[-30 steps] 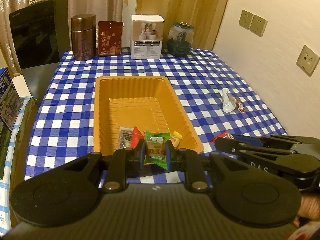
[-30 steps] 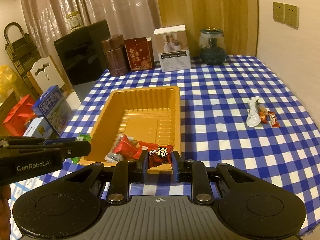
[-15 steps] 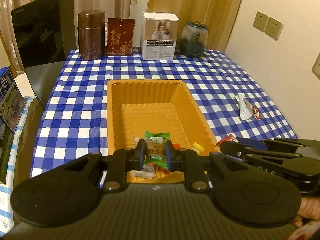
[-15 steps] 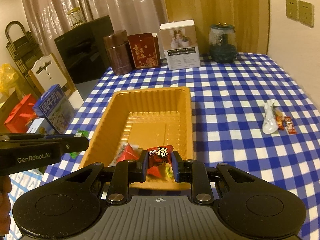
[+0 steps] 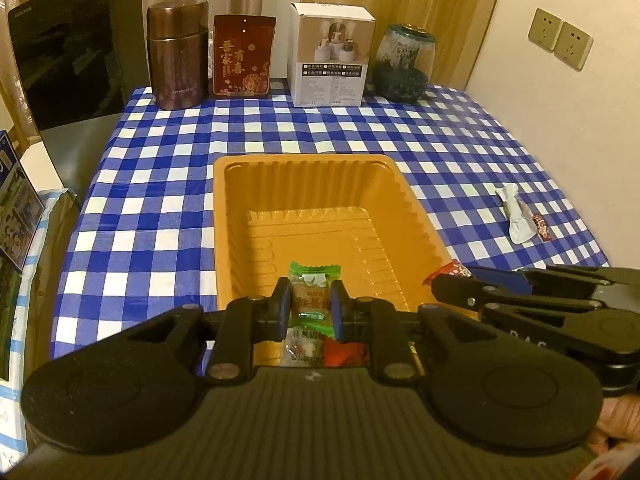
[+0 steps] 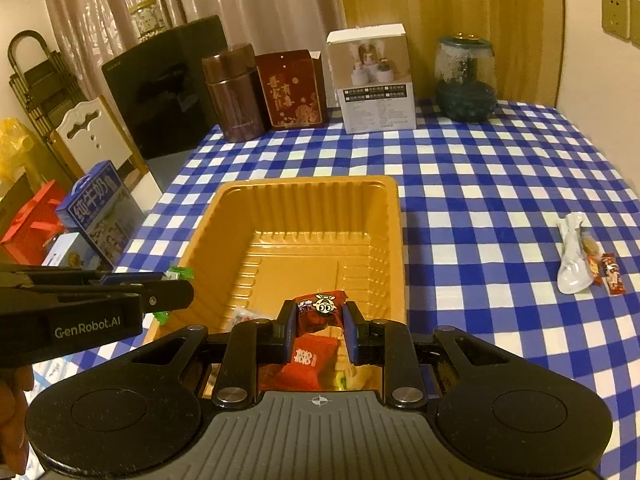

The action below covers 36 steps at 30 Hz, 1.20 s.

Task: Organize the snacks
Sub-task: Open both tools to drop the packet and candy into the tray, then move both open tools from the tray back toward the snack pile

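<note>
Overhead, both grippers (image 5: 307, 309) (image 6: 318, 326) clamping wrapped sweets above blue-checked tablecloth (image 5: 160, 184), beige wall (image 5: 580, 120) beside.

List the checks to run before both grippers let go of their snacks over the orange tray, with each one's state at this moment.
1. Left gripper holds a snack: ok, its fingers pinch the green-wrapped candy.
2. Right gripper holds a snack: ok, clamped on the dark red packet.
3. Both snacks above the orange tray: ok, each hangs over its near end.
4. Room in the tray: ok, a few snacks lie at the near end and the rest of the floor is bare.
5. Grippers apart from each other: ok, side by side with a gap between them.
6. Table fully sorted: not ok, a white wrapper and small red packet lie on the checked cloth.
</note>
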{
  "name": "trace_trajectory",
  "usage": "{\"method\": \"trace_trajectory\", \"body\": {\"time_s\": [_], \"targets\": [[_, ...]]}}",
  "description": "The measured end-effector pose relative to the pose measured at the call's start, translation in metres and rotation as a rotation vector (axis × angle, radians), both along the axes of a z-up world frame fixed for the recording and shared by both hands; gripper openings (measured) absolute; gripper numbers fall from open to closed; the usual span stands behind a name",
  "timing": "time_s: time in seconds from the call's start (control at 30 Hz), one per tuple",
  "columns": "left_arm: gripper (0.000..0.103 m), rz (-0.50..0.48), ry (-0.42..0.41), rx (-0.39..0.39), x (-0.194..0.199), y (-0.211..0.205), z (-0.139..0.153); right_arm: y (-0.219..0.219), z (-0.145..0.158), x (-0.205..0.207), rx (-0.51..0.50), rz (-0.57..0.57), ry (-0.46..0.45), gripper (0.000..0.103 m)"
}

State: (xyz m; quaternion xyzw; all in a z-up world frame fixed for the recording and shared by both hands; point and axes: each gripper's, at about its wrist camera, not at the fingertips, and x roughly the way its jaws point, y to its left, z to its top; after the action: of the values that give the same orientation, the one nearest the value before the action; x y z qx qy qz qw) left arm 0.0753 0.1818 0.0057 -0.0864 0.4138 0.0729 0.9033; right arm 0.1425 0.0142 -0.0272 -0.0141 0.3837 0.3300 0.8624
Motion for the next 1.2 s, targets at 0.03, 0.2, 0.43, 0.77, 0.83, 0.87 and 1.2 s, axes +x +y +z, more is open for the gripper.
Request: {"method": "trace_trajectory", "body": {"time_s": [0.03, 0.2, 0.43, 0.77, 0.83, 0.87, 1.2], "targets": [[0.018, -0.001, 0.002, 0.001, 0.002, 0.000, -0.002, 0.001, -0.001, 0.002, -0.001, 0.001, 0.001, 0.025], [0.018, -0.008, 0.008, 0.006, 0.010, 0.001, -0.008, 0.006, -0.007, 0.011, -0.001, -0.003, 0.012, 0.025], [0.028, 0.003, 0.010, 0.025, 0.021, 0.002, -0.013, 0.007, -0.014, 0.018, -0.001, -0.008, 0.024, 0.025], [0.033, 0.032, -0.008, 0.024, 0.010, 0.010, -0.010, 0.002, -0.018, 0.025, 0.018, -0.026, 0.046, 0.025], [0.034, 0.035, -0.008, 0.023, 0.008, 0.011, -0.010, 0.002, -0.017, 0.024, 0.026, -0.024, 0.048, 0.025], [0.034, 0.038, -0.006, 0.022, 0.008, 0.012, -0.010, 0.003, -0.016, 0.024, 0.030, -0.023, 0.049, 0.025], [0.035, 0.061, -0.002, 0.032, -0.002, 0.019, -0.004, -0.004, -0.007, 0.031, 0.176, -0.026, 0.082, 0.059]]}}
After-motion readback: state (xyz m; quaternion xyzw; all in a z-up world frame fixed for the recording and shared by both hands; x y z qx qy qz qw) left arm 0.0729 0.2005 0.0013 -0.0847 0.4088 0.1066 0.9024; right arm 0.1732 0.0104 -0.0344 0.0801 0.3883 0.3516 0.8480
